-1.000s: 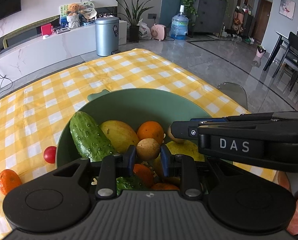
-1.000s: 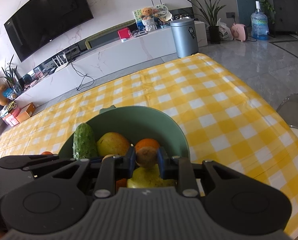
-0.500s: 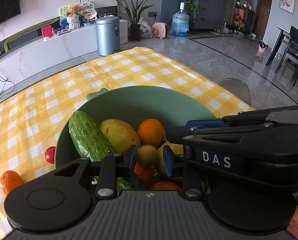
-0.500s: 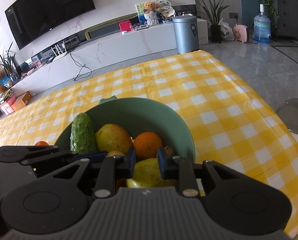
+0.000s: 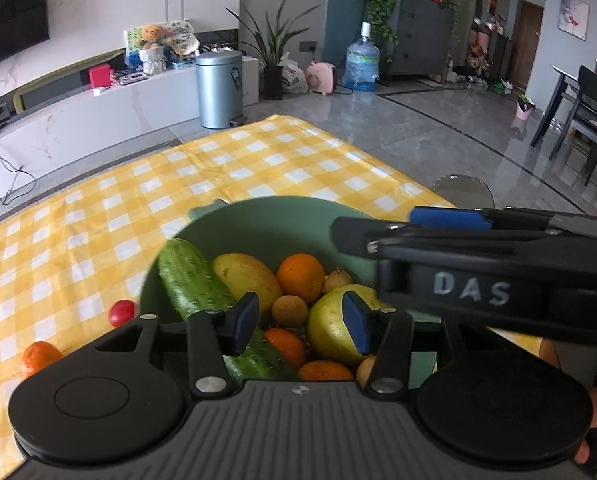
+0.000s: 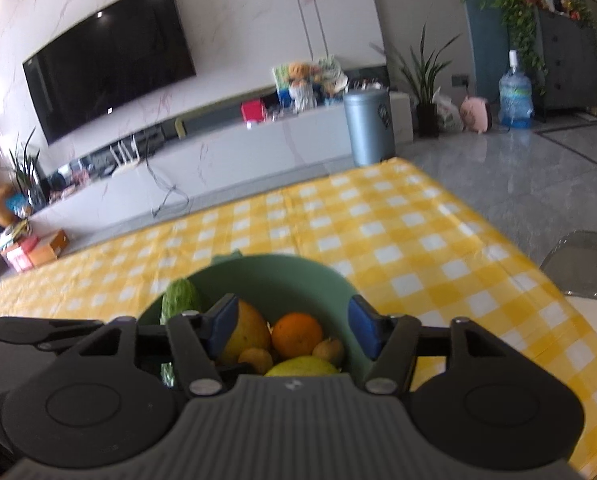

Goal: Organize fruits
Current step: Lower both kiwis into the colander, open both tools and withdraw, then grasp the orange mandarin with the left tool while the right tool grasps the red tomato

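A: Left wrist view shows the left hand-held gripper (image 5: 300, 322) above the round green plastic bowl (image 5: 258, 220), which stands on the table with the yellow-and-white checked cloth (image 5: 98, 216). Its jaws are opening, and nothing is pressed between them; the small round brown fruit (image 5: 289, 311) lies loose in the bowl below the gap.

B: What else is in the bowl?

A: A long bumpy green cucumber (image 5: 194, 284) leans on the left wall, beside it a yellow oval mango (image 5: 246, 280), then a round orange (image 5: 301, 278), and a big yellow-green pear-like fruit (image 5: 334, 330) under the right pad. More orange fruits lie lower, partly hidden.

B: And outside the bowl?

A: A small red cherry tomato (image 5: 121, 312) sits just beside the bowl, and a small orange mandarin (image 5: 40, 358) a little further left, both on the cloth.

B: The other side?

A: The right hand-held gripper (image 6: 292, 330) also hangs over the bowl with its jaws opening and nothing clamped. Right wrist view is blurred, but a second small brown fruit (image 6: 329, 351) rests near the orange.
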`<state>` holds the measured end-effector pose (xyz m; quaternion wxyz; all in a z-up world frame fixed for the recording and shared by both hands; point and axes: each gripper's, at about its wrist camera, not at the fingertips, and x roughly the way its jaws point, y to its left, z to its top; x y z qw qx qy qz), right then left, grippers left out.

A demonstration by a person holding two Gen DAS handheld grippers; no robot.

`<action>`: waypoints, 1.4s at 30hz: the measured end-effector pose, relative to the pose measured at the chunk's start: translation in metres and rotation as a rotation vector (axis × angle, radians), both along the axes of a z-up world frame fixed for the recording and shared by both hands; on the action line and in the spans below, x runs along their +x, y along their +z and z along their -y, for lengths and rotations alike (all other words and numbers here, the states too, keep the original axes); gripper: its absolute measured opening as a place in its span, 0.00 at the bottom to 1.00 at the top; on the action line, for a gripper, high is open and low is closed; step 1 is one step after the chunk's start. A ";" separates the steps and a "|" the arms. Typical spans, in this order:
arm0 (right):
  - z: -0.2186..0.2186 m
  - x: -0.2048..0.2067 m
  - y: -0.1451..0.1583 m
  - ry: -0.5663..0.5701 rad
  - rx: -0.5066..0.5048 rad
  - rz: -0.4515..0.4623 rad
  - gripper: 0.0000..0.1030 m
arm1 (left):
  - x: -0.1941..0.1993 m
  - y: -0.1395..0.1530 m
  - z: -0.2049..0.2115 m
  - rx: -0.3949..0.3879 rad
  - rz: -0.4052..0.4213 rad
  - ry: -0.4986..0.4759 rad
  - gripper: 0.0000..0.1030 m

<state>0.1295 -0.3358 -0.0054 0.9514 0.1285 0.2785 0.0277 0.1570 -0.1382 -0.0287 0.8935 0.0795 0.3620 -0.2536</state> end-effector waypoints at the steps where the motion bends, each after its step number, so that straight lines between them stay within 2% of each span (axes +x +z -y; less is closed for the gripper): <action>1: 0.000 -0.003 0.002 -0.008 -0.002 0.013 0.64 | -0.002 0.003 -0.003 -0.003 0.006 0.010 0.56; 4: -0.002 -0.010 0.006 -0.030 -0.008 0.039 0.70 | -0.005 0.009 -0.012 0.005 0.011 0.048 0.56; 8: -0.012 -0.020 0.013 -0.055 -0.046 0.076 0.72 | -0.009 0.019 -0.030 0.028 0.032 0.095 0.56; 14: -0.031 -0.033 0.017 -0.036 -0.040 0.103 0.75 | -0.016 0.032 -0.067 0.030 0.060 0.187 0.56; 23: -0.088 -0.041 0.018 0.092 -0.076 0.090 0.75 | -0.019 0.044 -0.125 -0.019 0.071 0.297 0.56; 28: -0.125 -0.044 0.017 0.177 -0.131 0.090 0.75 | -0.017 0.045 -0.156 -0.053 0.061 0.336 0.56; 42: -0.203 -0.043 0.002 0.372 -0.298 0.116 0.75 | -0.008 0.017 -0.210 -0.066 0.019 0.379 0.56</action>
